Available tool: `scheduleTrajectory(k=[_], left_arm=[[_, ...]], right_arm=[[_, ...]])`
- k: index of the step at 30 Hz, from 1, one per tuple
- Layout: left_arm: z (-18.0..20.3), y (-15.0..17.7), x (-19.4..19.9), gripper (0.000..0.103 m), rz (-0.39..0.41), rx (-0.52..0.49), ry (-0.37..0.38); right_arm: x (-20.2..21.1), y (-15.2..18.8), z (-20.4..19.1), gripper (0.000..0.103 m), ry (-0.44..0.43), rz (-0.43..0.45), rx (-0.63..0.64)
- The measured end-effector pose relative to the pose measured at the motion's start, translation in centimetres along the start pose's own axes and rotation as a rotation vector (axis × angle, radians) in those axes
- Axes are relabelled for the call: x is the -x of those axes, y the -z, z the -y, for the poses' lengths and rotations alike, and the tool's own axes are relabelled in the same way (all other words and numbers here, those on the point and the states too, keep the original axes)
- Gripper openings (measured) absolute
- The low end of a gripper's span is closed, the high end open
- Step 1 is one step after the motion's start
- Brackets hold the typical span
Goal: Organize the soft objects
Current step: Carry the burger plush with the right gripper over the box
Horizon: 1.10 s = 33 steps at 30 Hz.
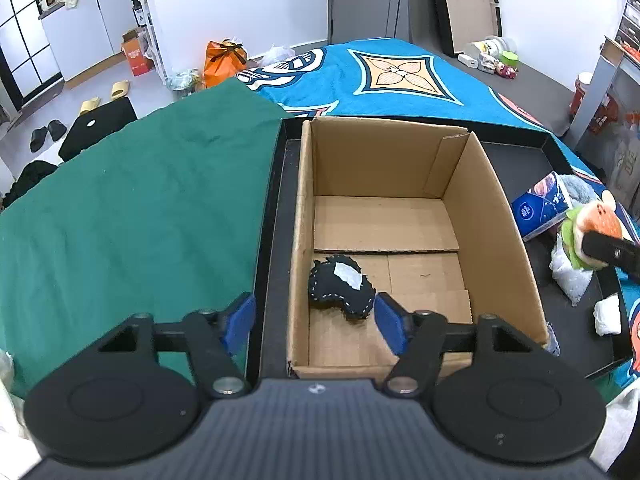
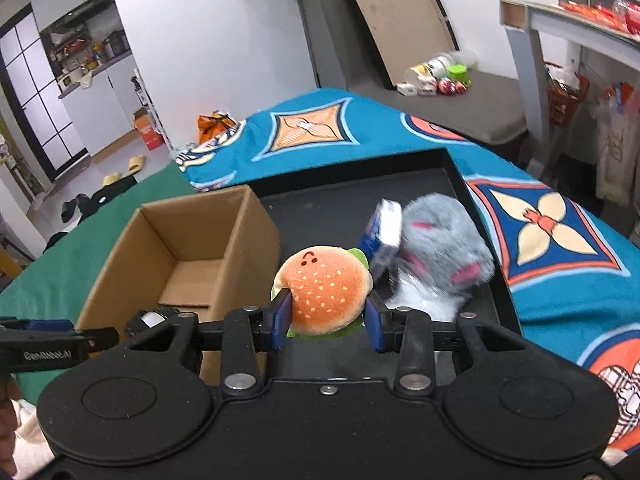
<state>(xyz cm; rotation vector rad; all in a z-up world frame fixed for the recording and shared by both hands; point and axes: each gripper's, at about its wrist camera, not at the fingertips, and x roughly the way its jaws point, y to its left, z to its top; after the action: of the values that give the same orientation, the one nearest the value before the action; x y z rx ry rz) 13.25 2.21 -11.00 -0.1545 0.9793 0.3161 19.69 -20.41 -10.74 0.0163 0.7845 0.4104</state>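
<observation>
Now my right hand-held gripper (image 2: 326, 316) clamps the burger plush (image 2: 326, 284) beside the cardboard box (image 2: 248, 232); my left hand-held gripper (image 1: 316, 322) gapes empty over its near rim.

Brown cardboard box (image 1: 400, 216) in a black tray (image 1: 516, 160). In the box lies a black felt toy (image 1: 340, 288) with white stitching and a pale patch. At three o'clock of the box, an orange burger plush (image 2: 326, 290) with pale seed dots, green frill and a tiny red-and-black face, between blue pads (image 2: 282, 316). At two o'clock of the burger, a grey furry plush (image 2: 444, 240) with pink marks and a blue tissue pack (image 1: 540, 210). Green cloth (image 1: 140, 208) at nine o'clock; teal blanket (image 1: 400, 72) with orange diamonds at twelve
</observation>
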Motion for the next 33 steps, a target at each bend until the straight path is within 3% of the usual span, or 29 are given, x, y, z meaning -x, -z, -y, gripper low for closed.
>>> scheduleTrajectory(k=[7,15,18,33], left_arm=[[-0.4,0.1,-0.2,0.036,-0.003,-0.003,-0.004],[-1.9,0.1,-0.9,0.013,-0.034,0.072,0.016],[-2.3,0.0,-1.1,0.009,-0.043,0.098,0.028],[-3.5,-0.2,-1.2,0.009,-0.063,0.175,0.072]], right_arm=[[-0.3,-0.8,-2.1,0.038,-0.027,0.026,0.019],[-1.2,-1.4,-4.8,0.038,-0.074,0.033,0.062],[-1.5,-1.5,-5.8,0.038,-0.091,0.029,0.079],[-3.5,-2.1,-10.2,0.038,-0.177,-0.022,0.154]])
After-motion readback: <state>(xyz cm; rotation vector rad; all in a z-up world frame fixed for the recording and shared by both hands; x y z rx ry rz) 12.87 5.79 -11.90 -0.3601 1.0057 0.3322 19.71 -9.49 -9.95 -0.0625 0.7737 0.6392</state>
